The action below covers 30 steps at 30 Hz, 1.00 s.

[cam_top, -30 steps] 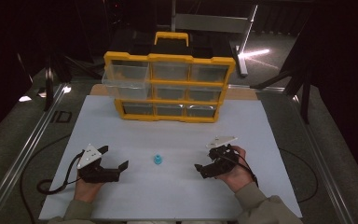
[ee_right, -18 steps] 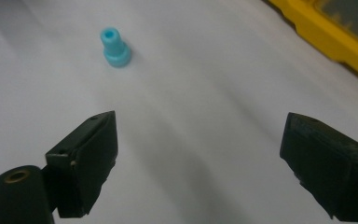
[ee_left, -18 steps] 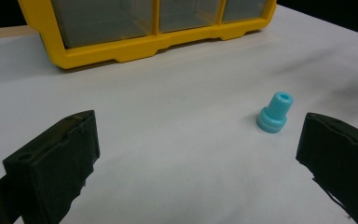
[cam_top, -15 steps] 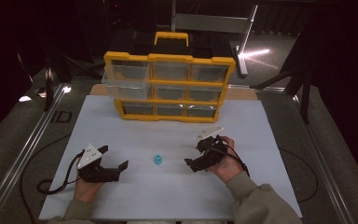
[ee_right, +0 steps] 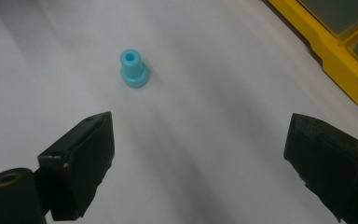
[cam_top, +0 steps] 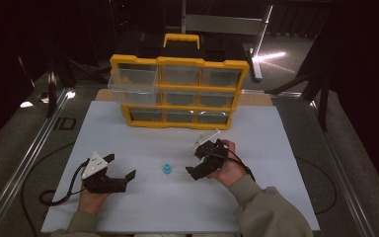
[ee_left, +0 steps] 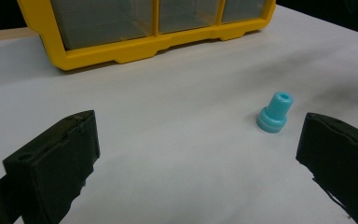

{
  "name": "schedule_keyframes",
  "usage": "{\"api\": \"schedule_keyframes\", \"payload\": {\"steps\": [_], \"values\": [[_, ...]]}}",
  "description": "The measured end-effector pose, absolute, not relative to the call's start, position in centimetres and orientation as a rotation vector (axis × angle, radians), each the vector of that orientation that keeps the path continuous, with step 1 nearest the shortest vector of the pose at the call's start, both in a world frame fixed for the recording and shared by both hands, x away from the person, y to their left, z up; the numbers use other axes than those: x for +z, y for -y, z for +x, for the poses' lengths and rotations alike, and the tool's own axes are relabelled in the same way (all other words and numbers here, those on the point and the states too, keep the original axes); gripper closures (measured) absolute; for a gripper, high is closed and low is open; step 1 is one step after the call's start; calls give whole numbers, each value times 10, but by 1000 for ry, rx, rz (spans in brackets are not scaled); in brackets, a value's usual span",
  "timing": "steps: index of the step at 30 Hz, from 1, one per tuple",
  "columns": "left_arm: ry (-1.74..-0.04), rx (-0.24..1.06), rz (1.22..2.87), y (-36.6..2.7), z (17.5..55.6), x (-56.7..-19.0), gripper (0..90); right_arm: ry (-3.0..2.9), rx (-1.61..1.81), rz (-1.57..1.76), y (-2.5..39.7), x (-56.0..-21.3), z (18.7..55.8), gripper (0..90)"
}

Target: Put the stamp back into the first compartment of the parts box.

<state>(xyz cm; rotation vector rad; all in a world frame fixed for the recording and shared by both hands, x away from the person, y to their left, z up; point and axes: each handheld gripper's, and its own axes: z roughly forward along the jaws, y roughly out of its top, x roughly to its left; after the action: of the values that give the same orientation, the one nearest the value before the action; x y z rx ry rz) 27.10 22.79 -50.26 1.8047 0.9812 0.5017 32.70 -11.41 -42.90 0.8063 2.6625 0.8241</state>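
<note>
Surface: white tabletop (cam_top: 286, 148), dark room. Small turquoise plastic stepped bushing (cam_top: 166, 169) upright, frame centre. Yellow clear-drawer organiser (cam_top: 177, 91) above. Right gripper (cam_top: 201, 160) spread, near; left gripper (cam_top: 116, 173) spread. Straddle your jaws squarely round bushing before closing.

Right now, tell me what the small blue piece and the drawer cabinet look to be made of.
Small blue piece: likely moulded plastic or rubber, matte and evenly turquoise, with a smooth flange and hollow neck; which one is unclear.
Drawer cabinet: probably hard plastic, with an opaque, slightly glossy yellow frame and see-through, faintly hazy drawers.
</note>
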Motion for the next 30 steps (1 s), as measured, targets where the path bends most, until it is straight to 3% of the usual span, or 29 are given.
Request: {"api": "schedule_keyframes", "payload": {"steps": [30], "values": [[-970, 496, 1814, -228, 271, -503, 1, -2768, 757, 701, 49, -454, 342, 120]]}}
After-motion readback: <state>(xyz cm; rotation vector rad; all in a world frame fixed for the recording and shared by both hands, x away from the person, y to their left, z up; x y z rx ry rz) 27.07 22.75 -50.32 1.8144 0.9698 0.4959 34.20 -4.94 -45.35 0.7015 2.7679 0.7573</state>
